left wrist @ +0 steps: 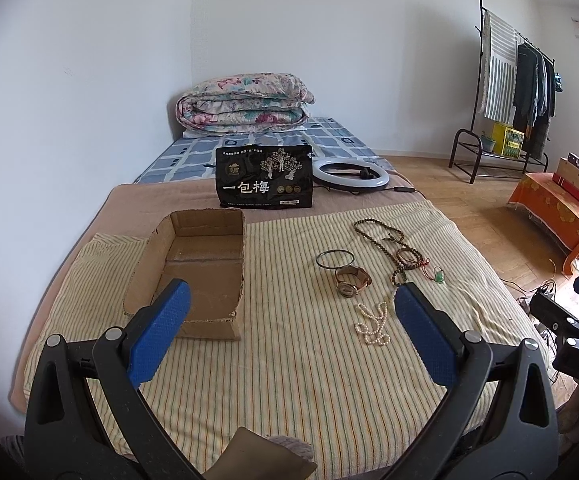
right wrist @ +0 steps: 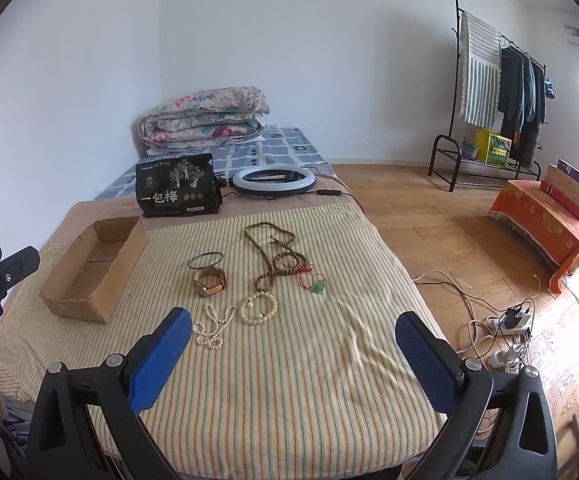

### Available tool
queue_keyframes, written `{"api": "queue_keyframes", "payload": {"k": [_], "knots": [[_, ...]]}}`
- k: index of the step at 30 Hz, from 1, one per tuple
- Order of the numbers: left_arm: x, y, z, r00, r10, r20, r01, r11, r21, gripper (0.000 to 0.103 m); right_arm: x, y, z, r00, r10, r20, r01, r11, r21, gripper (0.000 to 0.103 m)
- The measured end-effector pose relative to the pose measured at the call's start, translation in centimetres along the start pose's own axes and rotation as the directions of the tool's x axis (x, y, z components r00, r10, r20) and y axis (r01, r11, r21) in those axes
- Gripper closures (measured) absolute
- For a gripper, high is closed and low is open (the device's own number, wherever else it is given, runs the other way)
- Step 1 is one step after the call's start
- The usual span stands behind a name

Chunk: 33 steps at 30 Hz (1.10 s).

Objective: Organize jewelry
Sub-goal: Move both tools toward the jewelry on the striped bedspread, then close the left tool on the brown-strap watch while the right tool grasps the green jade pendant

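Jewelry lies on a striped towel [right wrist: 289, 380] on the bed: a dark bangle [right wrist: 205, 259], a brown-strap watch [right wrist: 208, 282], a long brown bead necklace [right wrist: 273, 256], a green pendant on red cord [right wrist: 316, 284], a white bead bracelet [right wrist: 259, 309] and a pearl strand [right wrist: 212, 326]. An open, empty cardboard box [left wrist: 193, 276] sits to their left. My left gripper [left wrist: 291, 308] is open, hovering before the box and the pearl strand [left wrist: 372, 324]. My right gripper [right wrist: 292, 334] is open, hovering just short of the jewelry. Both are empty.
A black snack bag [left wrist: 264, 178] and a ring light [left wrist: 351, 172] lie behind the towel, with a folded floral quilt [left wrist: 243, 104] at the bed's head. A clothes rack [right wrist: 493, 100], an orange-covered stand [right wrist: 545, 220] and floor cables [right wrist: 505, 332] are to the right.
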State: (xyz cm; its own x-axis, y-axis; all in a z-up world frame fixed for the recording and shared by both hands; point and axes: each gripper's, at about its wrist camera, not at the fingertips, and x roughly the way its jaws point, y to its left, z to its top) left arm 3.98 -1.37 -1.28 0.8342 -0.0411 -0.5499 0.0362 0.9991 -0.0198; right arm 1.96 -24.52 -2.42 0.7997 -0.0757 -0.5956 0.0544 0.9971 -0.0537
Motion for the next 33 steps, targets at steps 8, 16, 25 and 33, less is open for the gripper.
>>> {"api": "queue_keyframes", "payload": {"k": [8, 16, 25, 33], "knots": [[0.3, -0.2, -0.2, 1.0, -0.013, -0.006, 0.013, 1.0, 0.002, 0.0, 0.1, -0.4, 0.0, 1.0, -0.01, -0.012, 0.01, 1.0, 0.002, 0.0], [1.3, 0.0, 0.2, 0.998, -0.04, -0.042, 0.04, 0.999, -0.01, 0.0, 0.7, -0.9, 0.3, 0.999, -0.012, -0.036, 0.011, 1.0, -0.025, 0.0], [4.7, 0.7, 1.2, 0.993, -0.054, -0.108, 0.058, 0.998, 0.034, 0.0, 3.1, -2.1, 2.9, 0.998, -0.017, -0.058, 0.008, 0.99, -0.143, 0.005], [7.6, 1.8, 3.6, 0.992, -0.068, -0.107, 0.072, 0.997, 0.039, 0.0, 9.3, -4.7, 4.7, 0.972, 0.143, -0.187, -0.148, 0.989, -0.012, 0.01]]}}
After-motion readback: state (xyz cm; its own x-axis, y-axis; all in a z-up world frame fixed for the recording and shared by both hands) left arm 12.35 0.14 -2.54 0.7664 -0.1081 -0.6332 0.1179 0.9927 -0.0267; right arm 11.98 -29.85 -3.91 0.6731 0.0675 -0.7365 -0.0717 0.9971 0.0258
